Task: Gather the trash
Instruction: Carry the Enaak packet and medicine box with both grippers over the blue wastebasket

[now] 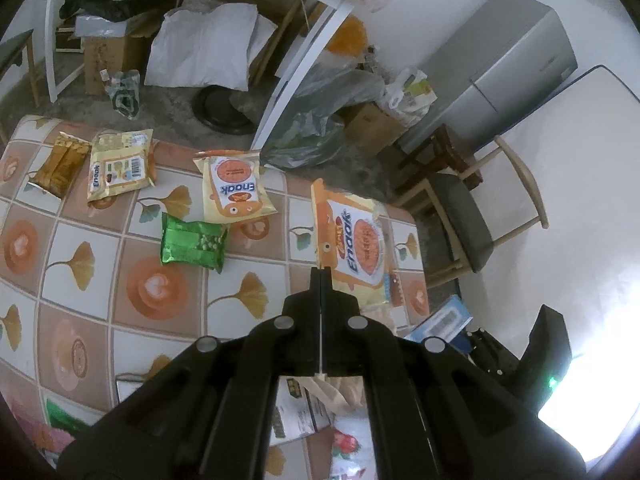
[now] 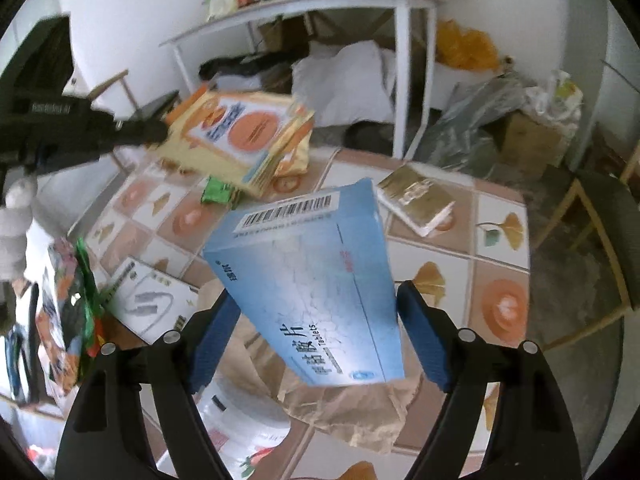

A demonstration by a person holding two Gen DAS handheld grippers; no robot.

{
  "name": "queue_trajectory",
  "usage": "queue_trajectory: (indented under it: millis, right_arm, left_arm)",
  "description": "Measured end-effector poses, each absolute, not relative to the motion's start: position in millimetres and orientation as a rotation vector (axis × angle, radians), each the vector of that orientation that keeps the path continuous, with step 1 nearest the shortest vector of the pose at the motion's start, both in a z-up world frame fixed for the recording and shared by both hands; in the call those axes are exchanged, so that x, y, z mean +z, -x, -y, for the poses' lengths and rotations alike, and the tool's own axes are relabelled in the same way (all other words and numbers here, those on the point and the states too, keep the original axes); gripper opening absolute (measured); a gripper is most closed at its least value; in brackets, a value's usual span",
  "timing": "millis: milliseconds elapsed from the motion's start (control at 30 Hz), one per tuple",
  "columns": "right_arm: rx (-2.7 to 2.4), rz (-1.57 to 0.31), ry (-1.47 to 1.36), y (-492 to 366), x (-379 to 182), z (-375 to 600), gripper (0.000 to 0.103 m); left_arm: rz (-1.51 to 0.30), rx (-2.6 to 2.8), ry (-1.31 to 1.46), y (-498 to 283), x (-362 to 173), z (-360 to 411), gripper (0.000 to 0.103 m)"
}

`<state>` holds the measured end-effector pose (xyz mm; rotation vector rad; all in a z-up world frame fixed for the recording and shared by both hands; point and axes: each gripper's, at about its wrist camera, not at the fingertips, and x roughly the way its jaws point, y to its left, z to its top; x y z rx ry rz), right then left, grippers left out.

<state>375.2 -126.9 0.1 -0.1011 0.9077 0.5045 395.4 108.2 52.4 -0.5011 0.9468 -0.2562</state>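
My left gripper (image 1: 321, 276) is shut on the edge of an orange Enaak snack packet (image 1: 354, 248) and holds it above the tiled table (image 1: 132, 264). The same packet (image 2: 244, 136) shows blurred in the right wrist view, held by the left gripper (image 2: 160, 132). My right gripper (image 2: 316, 320) has its blue pads (image 2: 424, 344) spread wide on either side of a blue tablet box (image 2: 316, 280), which is tilted between them; I cannot tell whether they touch it. More wrappers lie on the table: a second Enaak packet (image 1: 234, 188), a yellow one (image 1: 120, 166), a green pack (image 1: 192, 244) and a brown wrapper (image 1: 60, 164).
A gold box (image 2: 416, 198), a white box (image 2: 152, 304) and crumpled brown paper (image 2: 348, 404) lie on the table. Around it stand a wooden chair (image 1: 468, 224), a white-framed table (image 2: 304, 4), cardboard boxes (image 1: 108, 60), plastic bags (image 1: 316, 120) and a grey cabinet (image 1: 508, 60).
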Motion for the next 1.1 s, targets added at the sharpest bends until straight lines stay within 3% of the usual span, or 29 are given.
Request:
queue_trajectory:
  millis: [567,867,1100]
  right_arm:
    - [0.354,-0.772,-0.030,-262.4,89.6,221.0,0.077]
    - [0.238,-0.720,-0.113,-172.8,112.9,310.5,0.077]
    - [0.084,-0.733,-0.231,-113.3,95.4,402.5,0.077]
  left_arm:
    - [-0.859,-0.393,0.439,-320.8,118.6,-55.8,0.000]
    - [-0.894,-0.557,0.347,-278.9,128.2,53.9,0.000]
    - [-1.003,-0.702,0.258,-253.8,93.4,181.7,0.000]
